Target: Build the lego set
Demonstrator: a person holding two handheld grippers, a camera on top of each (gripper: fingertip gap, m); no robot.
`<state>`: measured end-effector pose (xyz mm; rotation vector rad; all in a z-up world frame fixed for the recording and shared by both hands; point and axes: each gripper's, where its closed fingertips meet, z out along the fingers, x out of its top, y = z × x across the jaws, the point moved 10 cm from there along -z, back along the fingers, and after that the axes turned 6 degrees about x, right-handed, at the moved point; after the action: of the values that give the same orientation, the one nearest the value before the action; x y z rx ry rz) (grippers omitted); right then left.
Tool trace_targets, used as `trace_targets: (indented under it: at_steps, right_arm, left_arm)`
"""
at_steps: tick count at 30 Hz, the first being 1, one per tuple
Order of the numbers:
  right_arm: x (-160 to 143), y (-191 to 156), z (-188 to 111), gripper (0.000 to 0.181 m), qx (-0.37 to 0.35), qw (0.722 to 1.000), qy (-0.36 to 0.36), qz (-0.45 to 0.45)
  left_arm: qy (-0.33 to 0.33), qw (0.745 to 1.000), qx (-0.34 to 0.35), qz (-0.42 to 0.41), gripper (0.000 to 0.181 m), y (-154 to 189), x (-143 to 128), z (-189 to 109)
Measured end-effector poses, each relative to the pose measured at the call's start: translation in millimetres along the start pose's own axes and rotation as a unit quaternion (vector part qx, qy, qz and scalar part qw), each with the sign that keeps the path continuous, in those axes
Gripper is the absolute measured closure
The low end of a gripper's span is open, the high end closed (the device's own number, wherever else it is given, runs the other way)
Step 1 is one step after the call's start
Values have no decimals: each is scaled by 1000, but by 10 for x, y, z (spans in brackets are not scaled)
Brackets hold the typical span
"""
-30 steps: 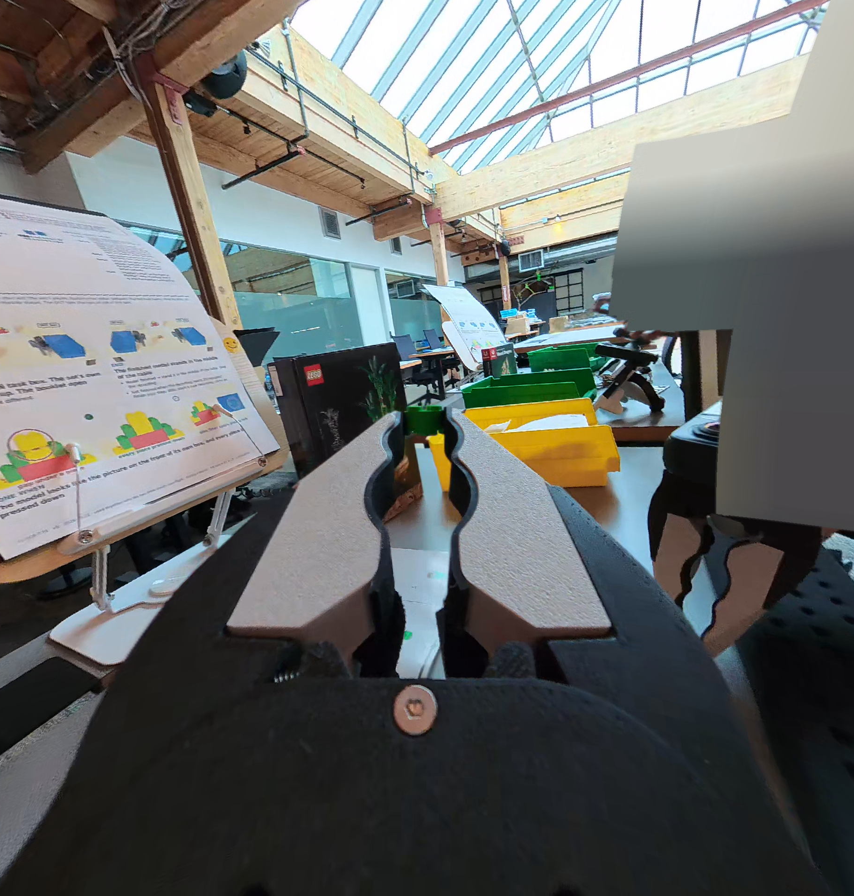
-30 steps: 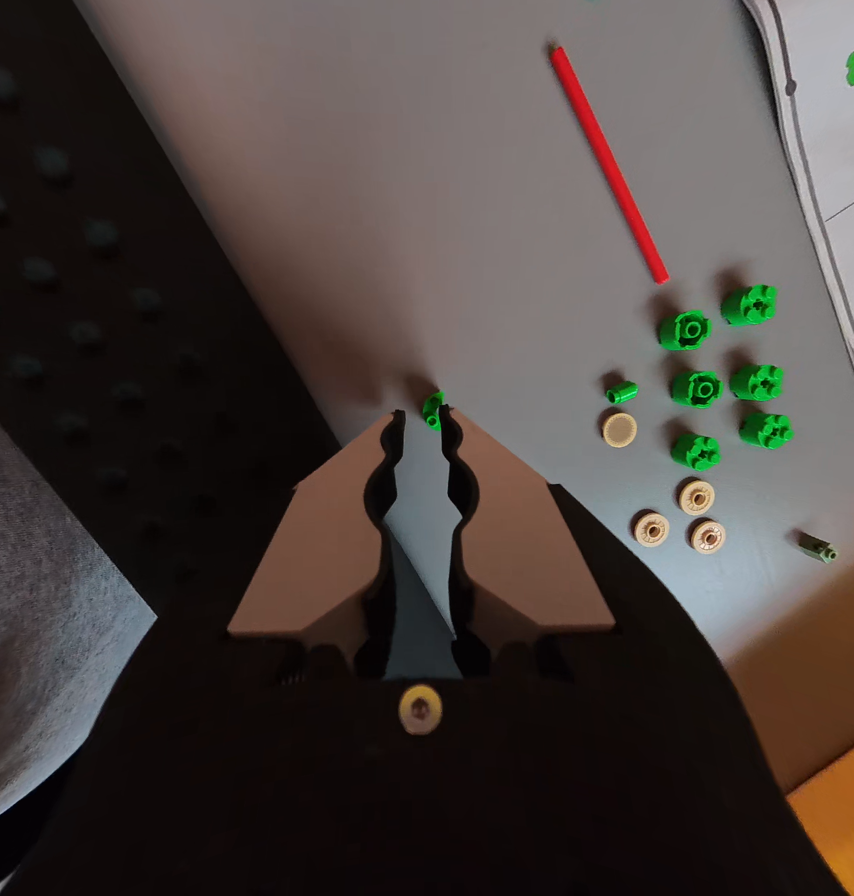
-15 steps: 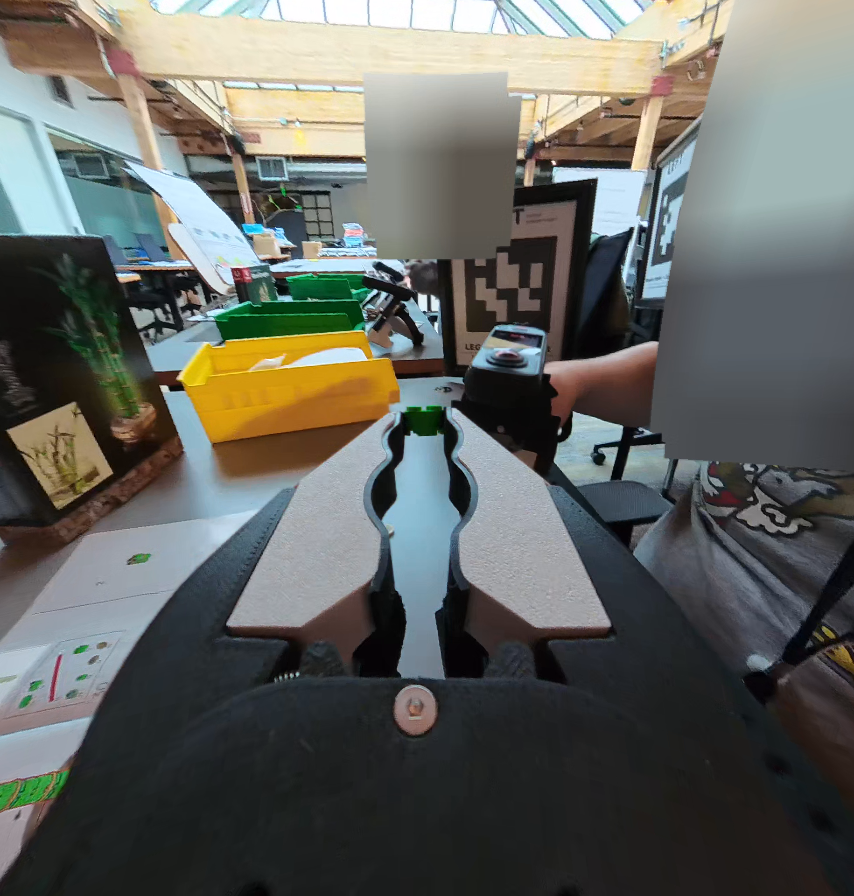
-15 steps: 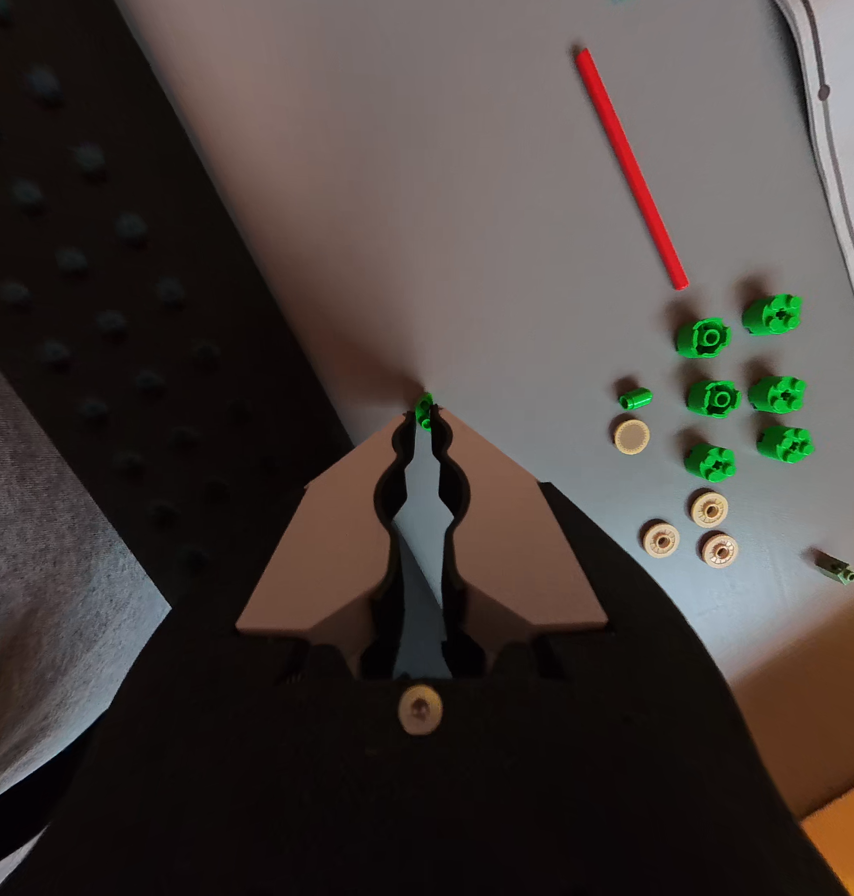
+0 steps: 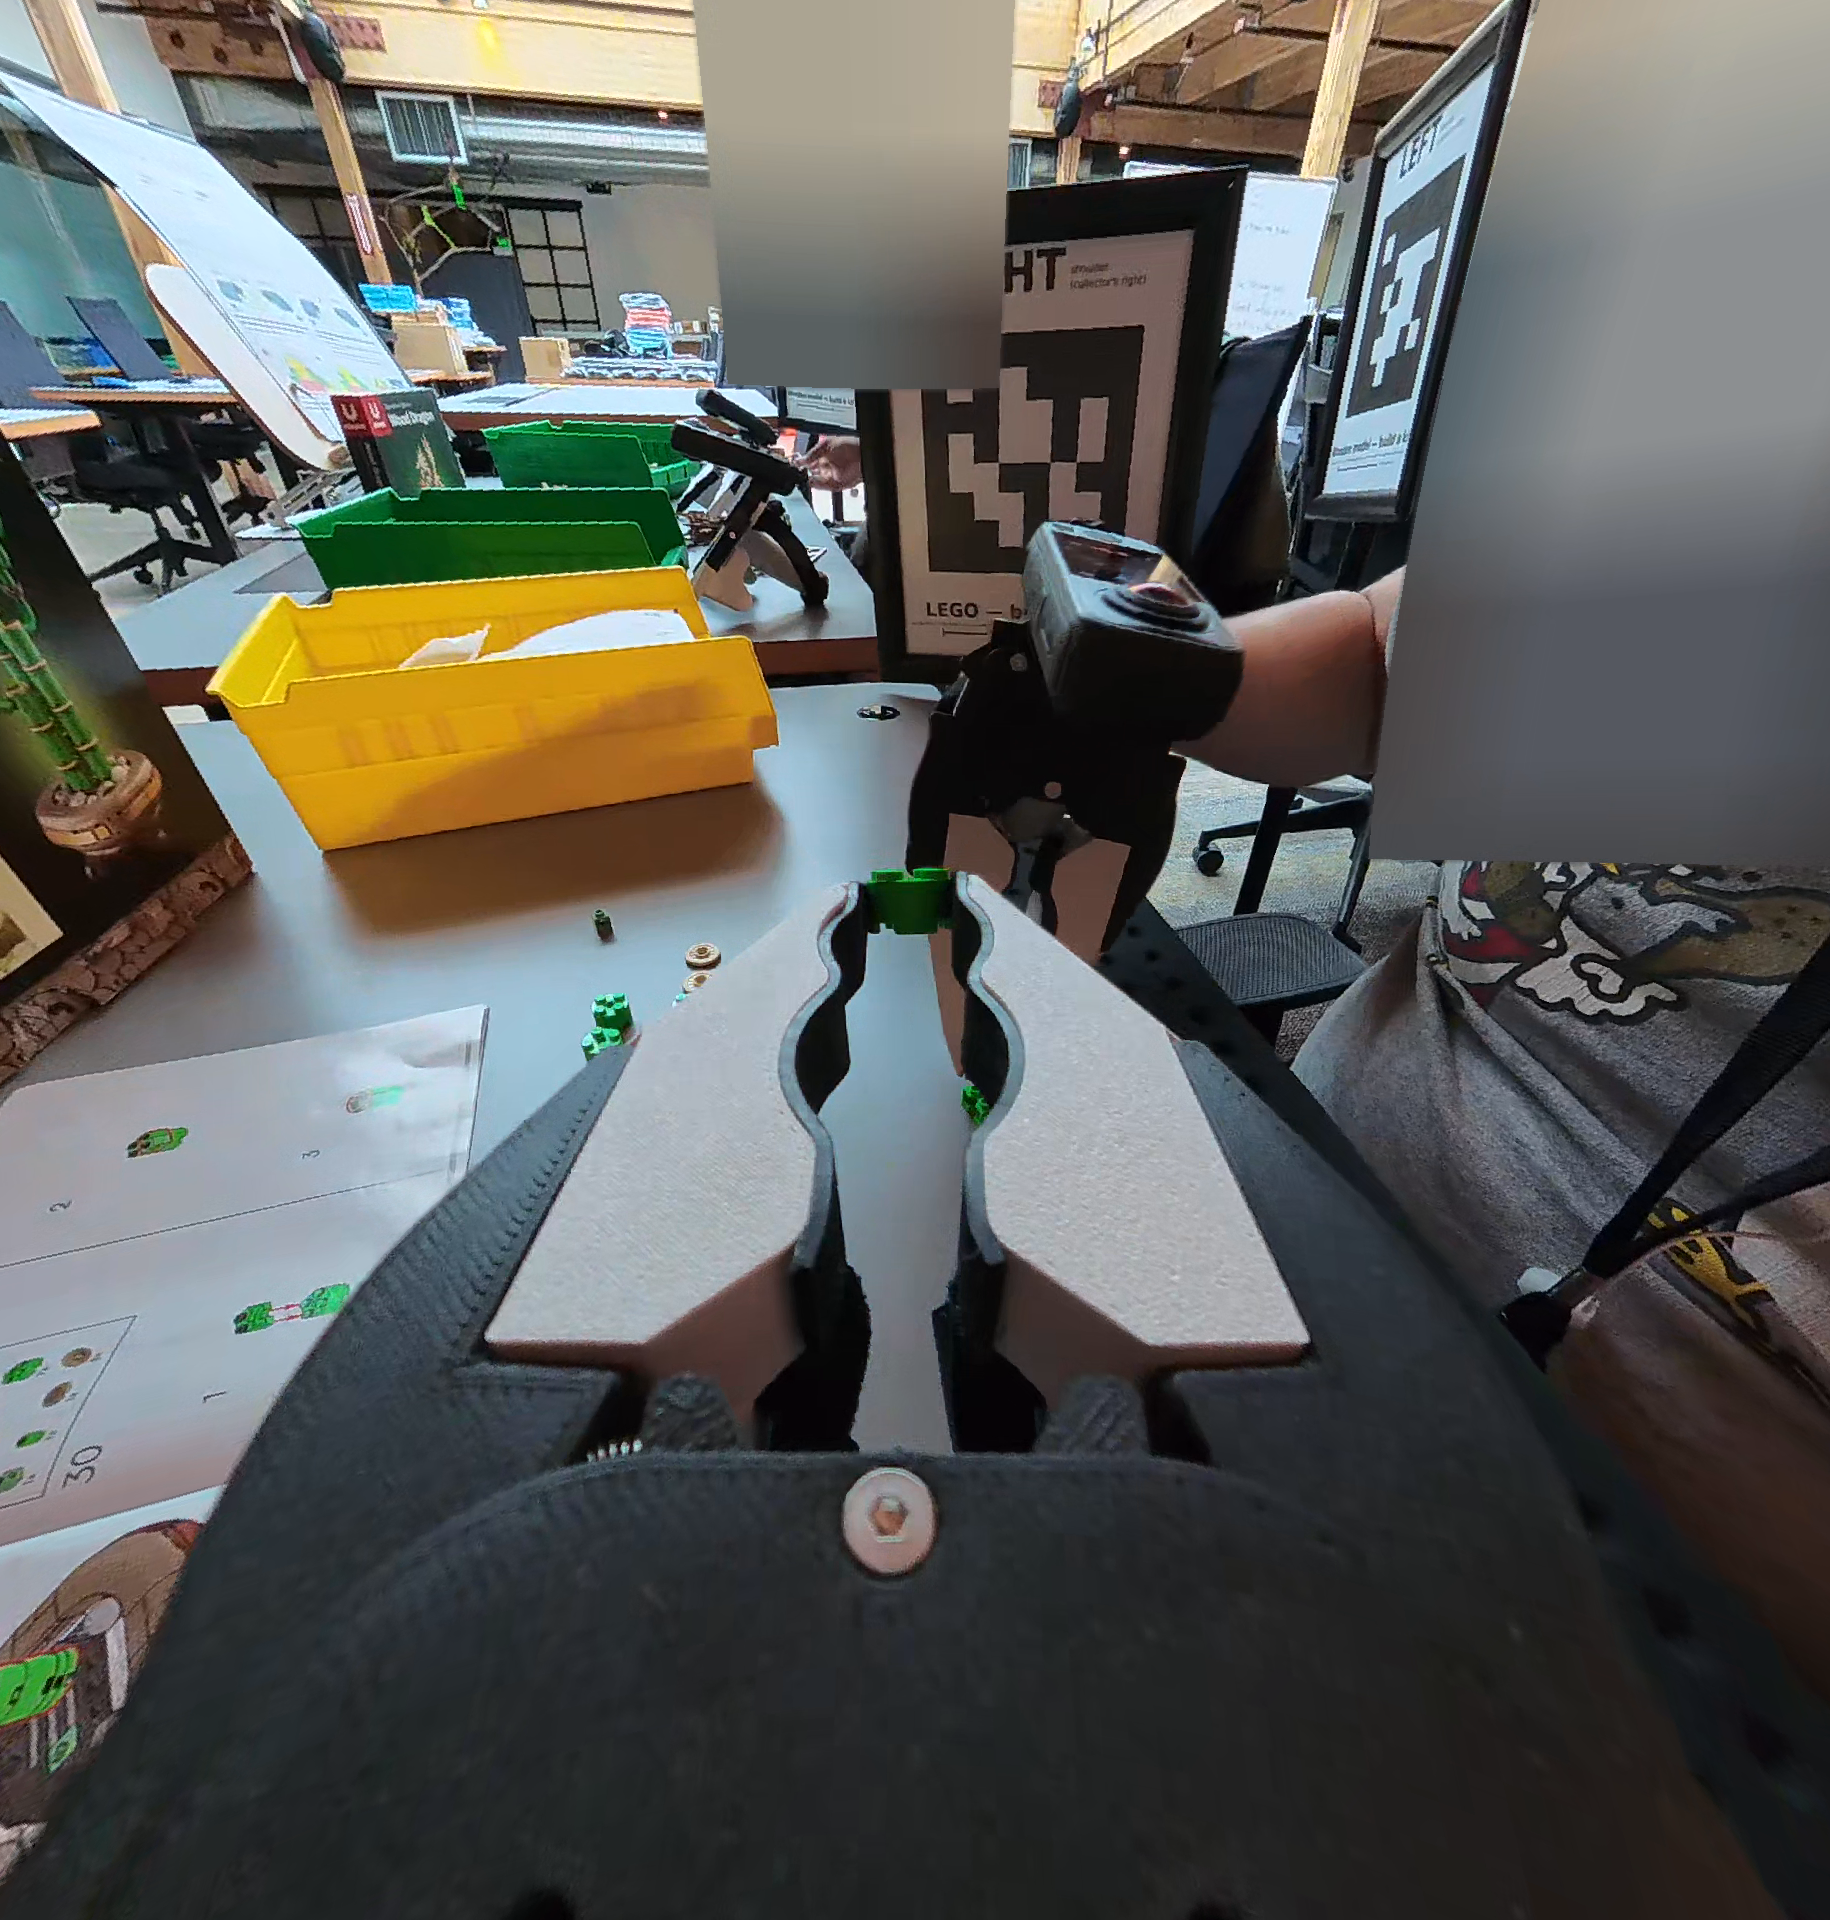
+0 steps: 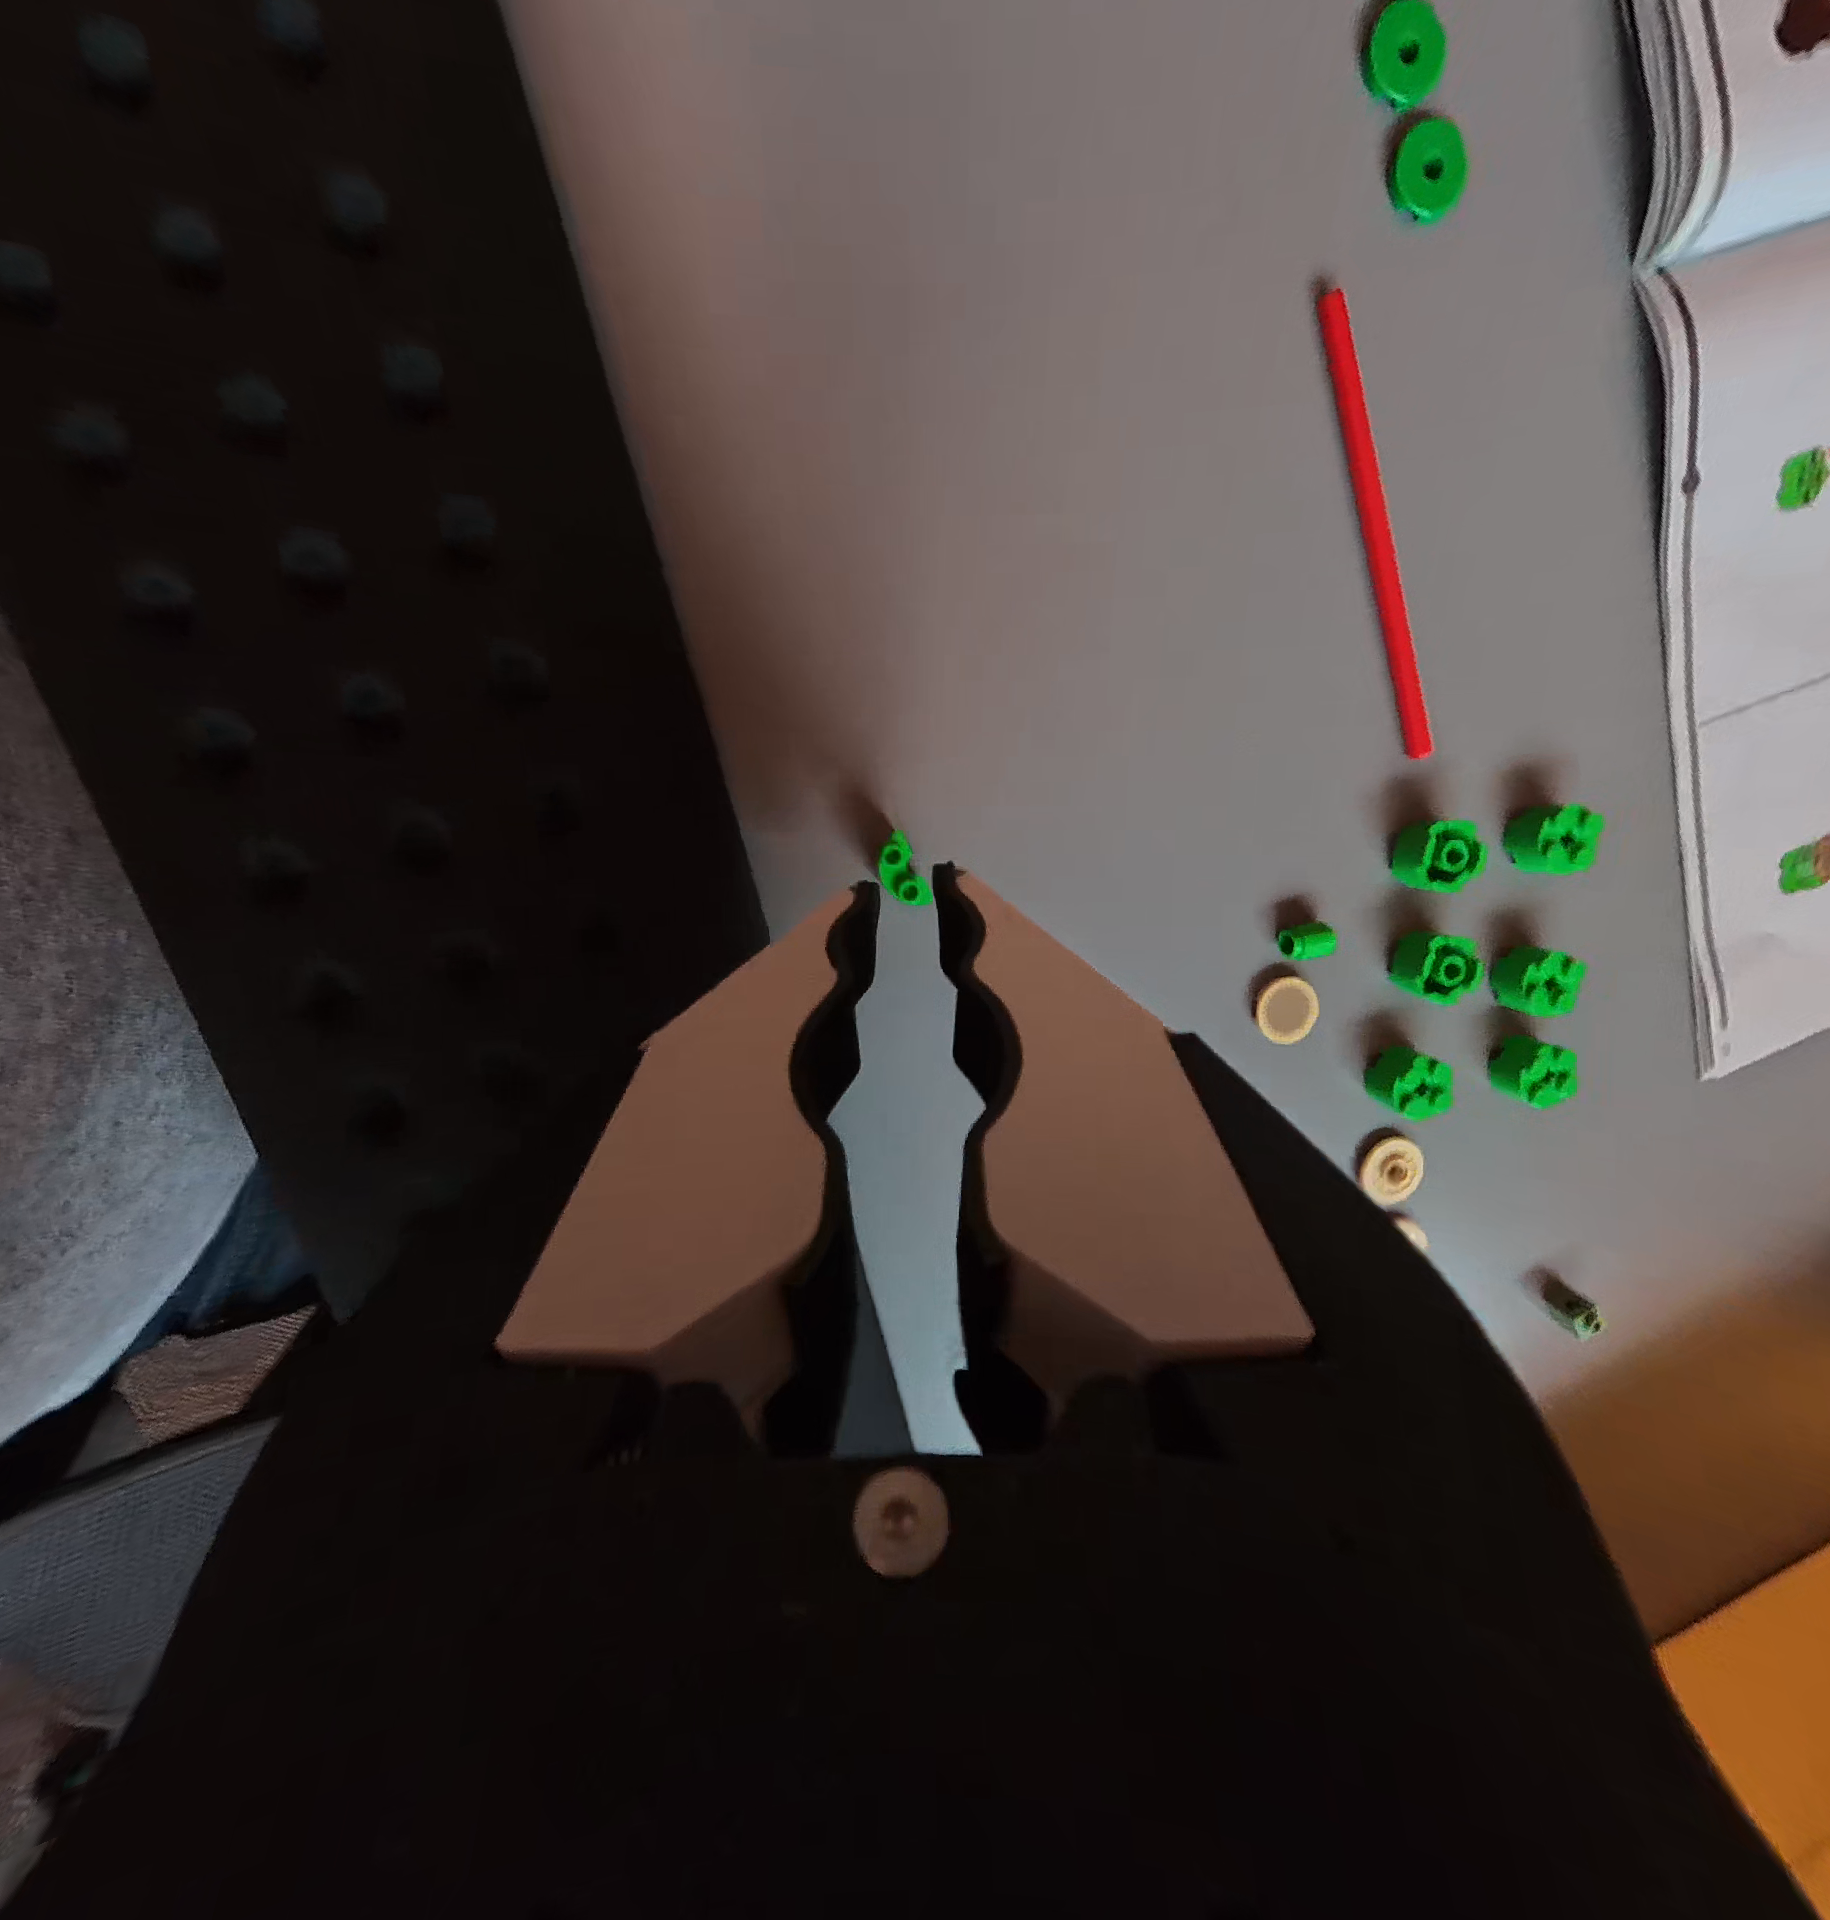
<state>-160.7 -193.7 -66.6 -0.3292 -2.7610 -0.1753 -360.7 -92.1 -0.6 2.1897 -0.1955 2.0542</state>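
The left tongs [image 5: 911, 896] gripped a green brick [image 5: 909, 900]; the right tongs [image 6: 906, 883] stood narrowly parted at a small green piece [image 6: 903, 869] on the desk [image 6: 1046, 468]. Six green round bricks [image 6: 1439, 854], a red rod [image 6: 1373, 520] and two green discs [image 6: 1404, 50] lay toward the booklet [image 6: 1784, 582] at the desk's edge.

The room is a large open workshop with wooden beams [image 5: 537, 42] and posts under the ceiling. Dark office chairs [image 5: 152, 468] stand at long tables [image 5: 589, 400] farther back. A dark window with a grid of panes [image 5: 547, 281] is in the far wall.
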Motion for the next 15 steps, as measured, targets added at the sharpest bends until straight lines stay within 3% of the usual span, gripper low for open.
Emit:
trace_targets:
  at_steps: [5,15]
  right_arm:
    - [25,-6,82,169,0,998,-39,-58]
    - [24,3,119,173,1,998,-46,-49]
  left_arm:
    - [-4,1000,0,-2,167,-10,-13,-1]
    - [-14,1000,2,-5,168,-23,-28,-8]
